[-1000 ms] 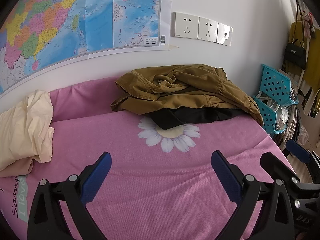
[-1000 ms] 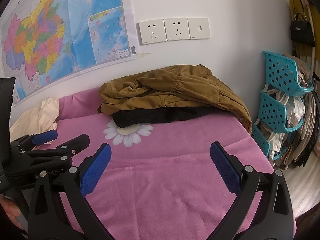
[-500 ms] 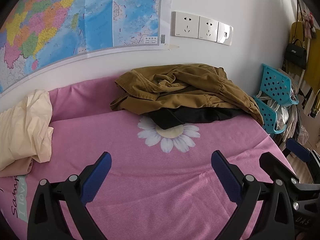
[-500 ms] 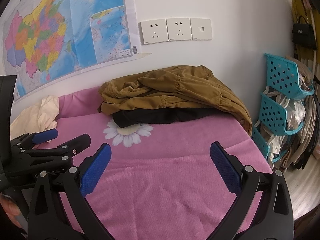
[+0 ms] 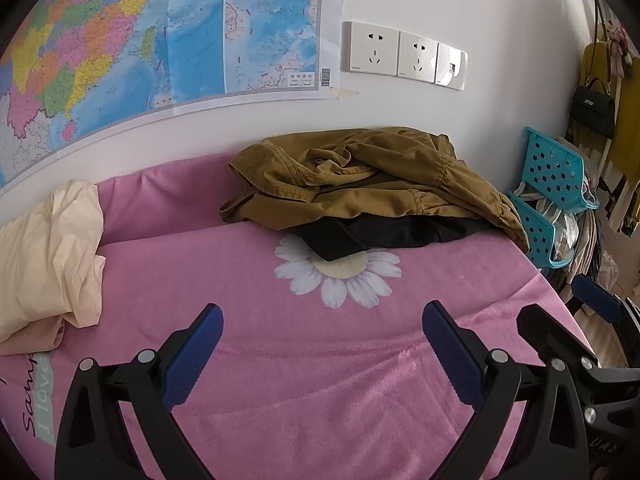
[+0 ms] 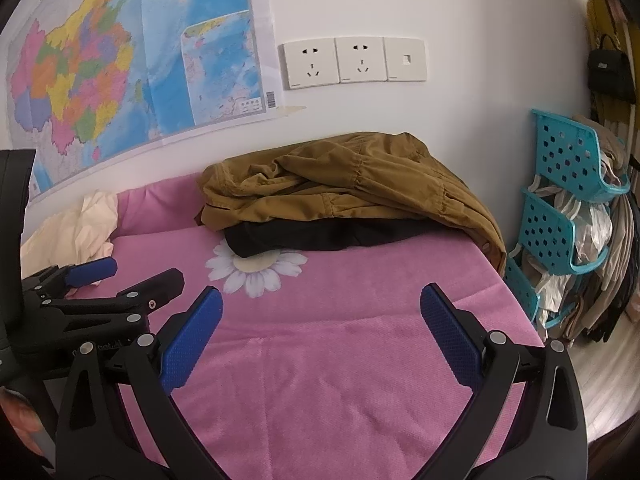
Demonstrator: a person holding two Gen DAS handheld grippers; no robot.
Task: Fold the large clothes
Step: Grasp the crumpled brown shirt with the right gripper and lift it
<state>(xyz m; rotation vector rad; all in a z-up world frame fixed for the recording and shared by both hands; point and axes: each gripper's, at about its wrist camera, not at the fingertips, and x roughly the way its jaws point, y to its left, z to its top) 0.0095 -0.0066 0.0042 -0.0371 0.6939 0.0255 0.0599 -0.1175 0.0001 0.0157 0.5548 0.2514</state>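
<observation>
We hold the left gripper [image 5: 320,332] and right gripper [image 6: 320,312] wide, empty, above the bedspread [image 5: 360,380]; brown jacket [image 5: 360,176] lies crumpled over black garment [image 5: 400,232].

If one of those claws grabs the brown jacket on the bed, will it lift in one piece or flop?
The brown jacket lies crumpled in soft folds, so it will probably sag and trail from whatever point is pinched. It looks thick, likely fairly heavy. The black garment beneath it may drag along.

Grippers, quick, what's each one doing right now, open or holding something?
Left gripper: open, holding nothing, above the pink bedspread.
Right gripper: open, holding nothing.
</observation>
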